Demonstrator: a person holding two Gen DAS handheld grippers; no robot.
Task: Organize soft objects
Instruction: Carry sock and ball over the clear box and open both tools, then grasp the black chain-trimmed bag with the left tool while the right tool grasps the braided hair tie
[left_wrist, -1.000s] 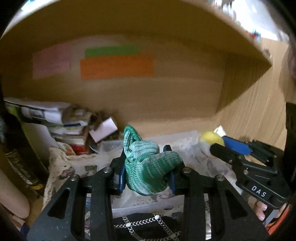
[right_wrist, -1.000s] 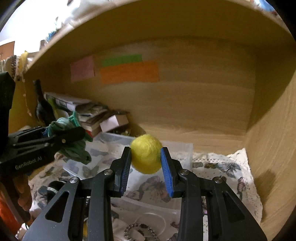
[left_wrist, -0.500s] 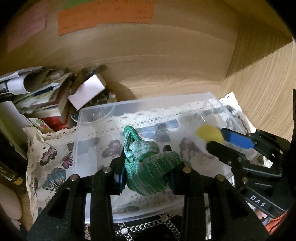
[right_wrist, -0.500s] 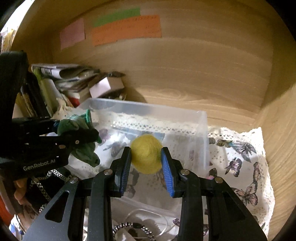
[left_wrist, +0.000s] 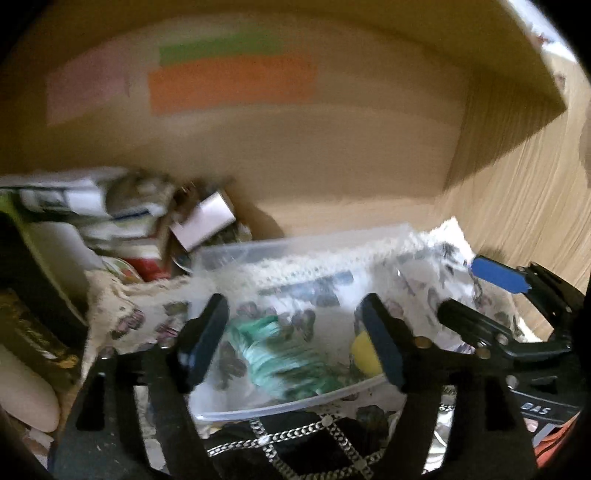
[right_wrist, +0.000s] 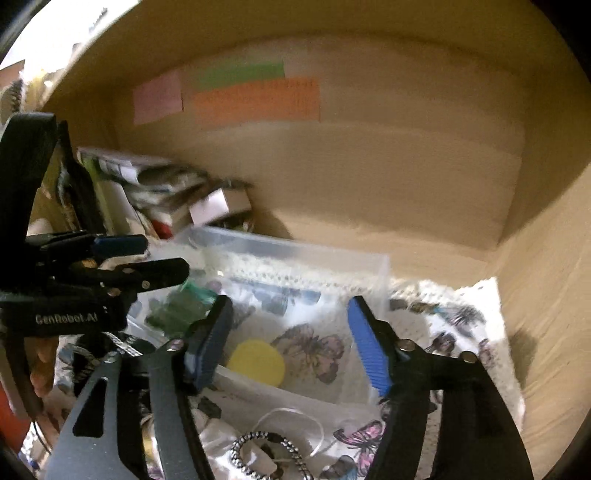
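Observation:
A green knitted soft piece (left_wrist: 284, 363) lies loose in the clear plastic bin (left_wrist: 295, 243), below and between the spread fingers of my left gripper (left_wrist: 291, 339). Its jaws are opening and the pads touch nothing. The yellow felt ball (right_wrist: 256, 363) rests on the floor of the bin (right_wrist: 295, 247), just under my right gripper (right_wrist: 290, 332). That gripper's jaws are opening too, and the ball is free of them. In the left wrist view the ball (left_wrist: 364, 352) peeks out beside my right-hand finger, with the right gripper (left_wrist: 469, 295) over the bin's right end. The right wrist view shows the left gripper (right_wrist: 162, 258) above the green piece (right_wrist: 181, 306).
The bin sits on a lace butterfly cloth (right_wrist: 443, 317) inside a wooden shelf nook. Stacked books and papers (left_wrist: 110, 221) and a small white box (left_wrist: 203, 221) crowd the back left. A black chained item (left_wrist: 295, 439) and a beaded bracelet (right_wrist: 258, 454) lie in front. A wooden side wall (right_wrist: 546, 314) closes the right.
Both grippers have opened. The green piece and the yellow ball have dropped from the pads into the bin. Both views now show more of the back wall.

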